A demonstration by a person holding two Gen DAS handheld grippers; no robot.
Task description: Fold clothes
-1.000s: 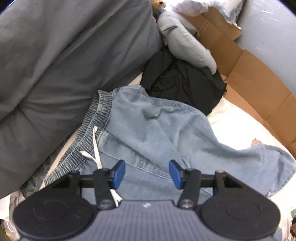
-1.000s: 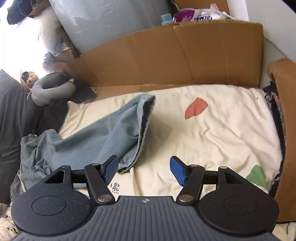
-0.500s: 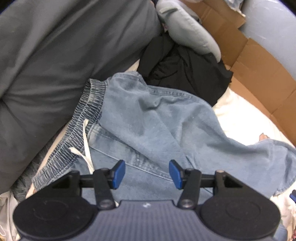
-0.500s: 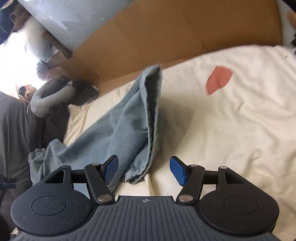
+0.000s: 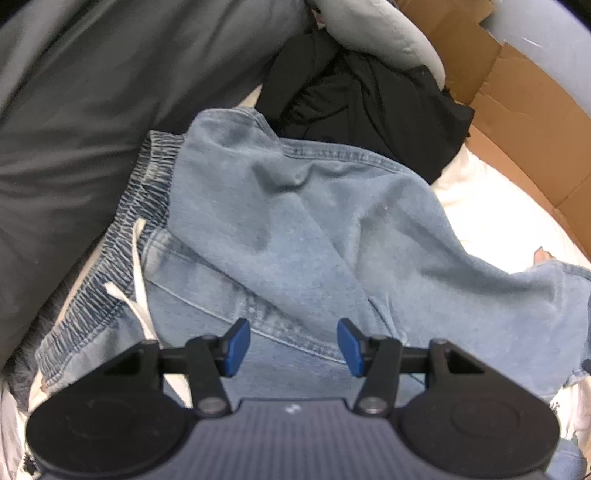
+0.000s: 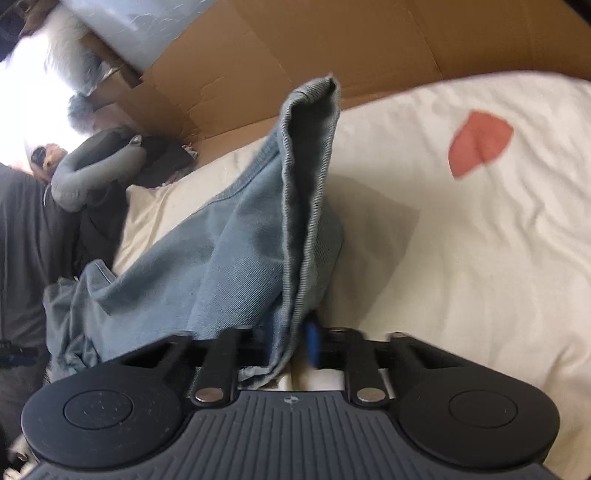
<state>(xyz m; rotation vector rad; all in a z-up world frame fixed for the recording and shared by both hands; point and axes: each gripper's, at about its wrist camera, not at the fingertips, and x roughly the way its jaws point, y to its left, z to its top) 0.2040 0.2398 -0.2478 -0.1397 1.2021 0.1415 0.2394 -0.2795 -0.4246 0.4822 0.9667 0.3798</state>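
Observation:
Light blue denim pants [image 5: 295, 229] lie crumpled on the cream bedsheet [image 6: 480, 240]. Their elastic waistband with a white drawstring [image 5: 136, 280] is at the left in the left wrist view. My left gripper [image 5: 293, 347] is open and hovers just above the pants near the waist. My right gripper [image 6: 291, 343] is shut on the hem end of a pant leg [image 6: 303, 221]; the leg's edge rises in a ridge away from the jaws. The left blue pad is hidden by the denim.
A dark grey pillow [image 5: 92, 92] lies left of the pants. A black garment [image 5: 369, 99] and a grey neck pillow [image 5: 388, 33] lie beyond them. Cardboard panels [image 6: 332, 48] line the far edge of the bed. A red patch [image 6: 480, 144] marks the sheet.
My right gripper moved forward onto the pant leg's hem and closed on it. My left gripper drew closer over the waist area and stays open.

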